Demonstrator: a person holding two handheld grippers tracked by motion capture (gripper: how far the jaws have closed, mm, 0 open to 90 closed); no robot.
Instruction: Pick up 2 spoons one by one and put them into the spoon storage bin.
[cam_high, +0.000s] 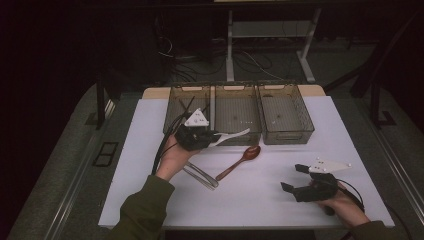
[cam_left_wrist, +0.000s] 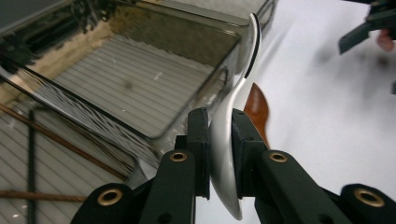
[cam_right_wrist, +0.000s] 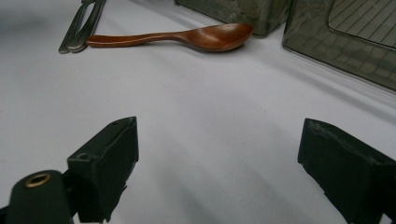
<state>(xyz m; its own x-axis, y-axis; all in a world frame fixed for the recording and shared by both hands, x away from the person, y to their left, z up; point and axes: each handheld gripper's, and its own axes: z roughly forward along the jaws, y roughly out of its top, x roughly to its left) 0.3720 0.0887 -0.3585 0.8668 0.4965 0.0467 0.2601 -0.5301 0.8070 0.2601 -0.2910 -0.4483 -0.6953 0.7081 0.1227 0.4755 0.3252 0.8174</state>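
Note:
My left gripper (cam_high: 207, 139) is shut on a white spoon (cam_high: 233, 136), holding it just above the table in front of the middle bin (cam_high: 237, 115). In the left gripper view the white spoon (cam_left_wrist: 226, 140) is pinched between the jaws and its bowl end reaches past the bin's corner. A brown wooden spoon (cam_high: 240, 162) lies on the white table; it appears as the wooden spoon (cam_right_wrist: 177, 37) in the right gripper view. My right gripper (cam_high: 295, 179) stands open at the front right, nothing between its jaws. The right gripper (cam_right_wrist: 217, 172) faces bare table.
Three clear bins stand in a row at the back: the left bin (cam_high: 192, 107) holds dark chopsticks, and the right bin (cam_high: 285, 117) stands beside the middle one. Metal tongs (cam_high: 200, 175) lie on the table near my left wrist. The white table (cam_high: 250, 205) ends at a front edge.

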